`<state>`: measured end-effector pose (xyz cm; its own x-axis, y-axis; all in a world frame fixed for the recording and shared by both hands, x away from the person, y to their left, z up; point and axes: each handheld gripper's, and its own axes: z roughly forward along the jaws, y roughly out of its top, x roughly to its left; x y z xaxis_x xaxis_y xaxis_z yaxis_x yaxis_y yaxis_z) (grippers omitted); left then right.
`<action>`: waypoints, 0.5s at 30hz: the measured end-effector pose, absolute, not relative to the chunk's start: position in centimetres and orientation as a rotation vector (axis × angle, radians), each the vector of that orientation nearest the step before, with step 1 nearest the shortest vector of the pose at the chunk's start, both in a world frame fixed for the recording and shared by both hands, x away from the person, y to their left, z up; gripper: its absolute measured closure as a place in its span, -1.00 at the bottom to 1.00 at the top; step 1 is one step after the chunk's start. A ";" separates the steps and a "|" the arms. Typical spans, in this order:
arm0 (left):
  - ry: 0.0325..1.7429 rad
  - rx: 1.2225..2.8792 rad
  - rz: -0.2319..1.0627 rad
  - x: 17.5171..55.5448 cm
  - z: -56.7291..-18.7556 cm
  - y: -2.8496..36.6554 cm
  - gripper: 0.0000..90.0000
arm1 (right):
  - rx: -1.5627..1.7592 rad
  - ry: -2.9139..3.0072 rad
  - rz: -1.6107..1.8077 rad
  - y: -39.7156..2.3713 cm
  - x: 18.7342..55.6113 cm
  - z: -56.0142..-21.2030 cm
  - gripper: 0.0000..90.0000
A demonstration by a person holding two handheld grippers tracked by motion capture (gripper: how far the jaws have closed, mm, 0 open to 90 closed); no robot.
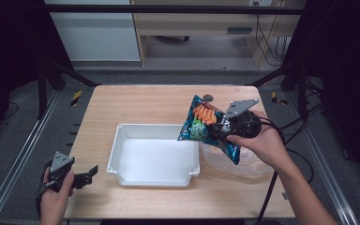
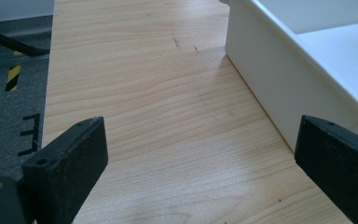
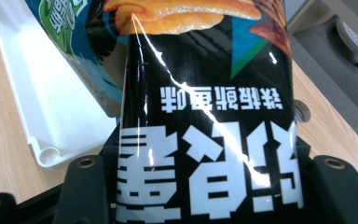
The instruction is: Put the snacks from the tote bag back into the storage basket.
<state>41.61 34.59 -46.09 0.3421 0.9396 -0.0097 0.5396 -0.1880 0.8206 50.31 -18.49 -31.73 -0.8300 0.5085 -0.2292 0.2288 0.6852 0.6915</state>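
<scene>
Glossy snack bag (image 1: 205, 123) in raised right hand-held gripper (image 1: 222, 125)

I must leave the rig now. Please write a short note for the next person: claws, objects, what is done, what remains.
Left claw: open, holding nothing, low at the light wooden table's near-left edge.
Right claw: shut on the glossy black-and-blue snack bag, held up over the right rim of the white rectangular plastic tray.
Crumpled clear plastic bag: on the table, right of the tray.
Done: snack bag lifted. Tray holds nothing yet.
Left: probably lowering it into the tray.
</scene>
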 end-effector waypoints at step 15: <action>1.302 1.844 0.668 41.6 -46.1 34.6 -0.95 | 0.507 2.528 0.959 -15.7 50.0 -31.7 -0.10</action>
